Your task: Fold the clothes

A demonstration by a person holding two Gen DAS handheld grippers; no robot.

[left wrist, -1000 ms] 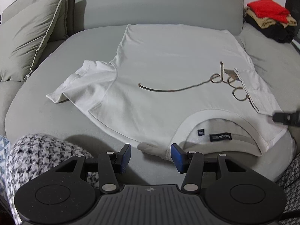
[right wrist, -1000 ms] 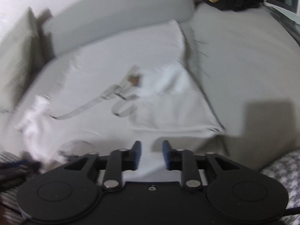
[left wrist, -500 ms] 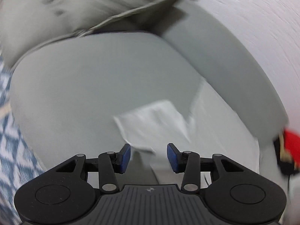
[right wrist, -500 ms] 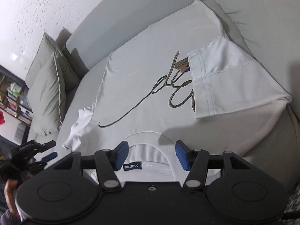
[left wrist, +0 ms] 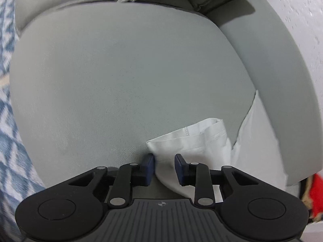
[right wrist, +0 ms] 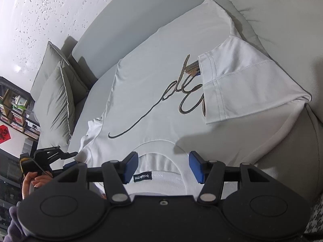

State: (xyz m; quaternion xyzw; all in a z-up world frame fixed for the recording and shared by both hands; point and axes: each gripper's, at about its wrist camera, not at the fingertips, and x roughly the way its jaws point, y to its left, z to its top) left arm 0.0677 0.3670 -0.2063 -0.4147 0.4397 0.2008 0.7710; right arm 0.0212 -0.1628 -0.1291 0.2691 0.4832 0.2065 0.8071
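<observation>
A white T-shirt (right wrist: 161,84) with a dark script print lies flat on the grey sofa seat (left wrist: 121,76), collar toward me. Its right sleeve (right wrist: 248,84) is folded over the chest. My right gripper (right wrist: 164,167) hangs open over the collar, the neck label (right wrist: 142,176) between its blue pads. My left gripper (left wrist: 164,162) is at the shirt's left sleeve (left wrist: 187,141); its jaws are closing with the sleeve's edge between the pads, and no firm pinch shows. In the right wrist view the left gripper (right wrist: 52,155) and the hand (right wrist: 32,181) holding it sit at the far left.
Grey pillows (right wrist: 54,104) lean at the sofa's left end, below the curved backrest (left wrist: 268,60). A pile of red and dark clothes (left wrist: 315,191) shows at the left wrist view's right edge, and a blue-white patterned cloth (left wrist: 8,121) at its left edge. A bookshelf (right wrist: 12,109) stands beyond.
The left gripper swung from the collar to the left sleeve, rolled, and narrowed its jaws around the sleeve edge. The right gripper sank over the collar and widened its jaws, then held still.
</observation>
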